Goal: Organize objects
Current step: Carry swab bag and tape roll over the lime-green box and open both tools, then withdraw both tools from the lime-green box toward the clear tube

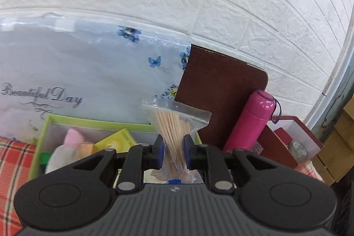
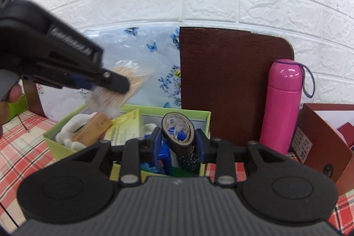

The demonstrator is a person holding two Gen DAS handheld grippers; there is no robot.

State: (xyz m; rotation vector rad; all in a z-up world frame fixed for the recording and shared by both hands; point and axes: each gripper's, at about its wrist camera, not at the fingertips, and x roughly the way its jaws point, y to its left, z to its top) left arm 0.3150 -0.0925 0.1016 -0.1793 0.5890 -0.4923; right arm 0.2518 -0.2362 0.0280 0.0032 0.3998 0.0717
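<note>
Left claw (image 1: 173, 151): toothpick bag (image 1: 174, 125) upright.

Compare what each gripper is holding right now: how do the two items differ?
The left gripper pinches a clear bag of toothpicks: thin, soft and see-through, many pale sticks. The right gripper clamps a roll of black tape: one dark, opaque ring, standing on edge. The bag rides higher, the roll lower. Both hang over the green box.
</note>
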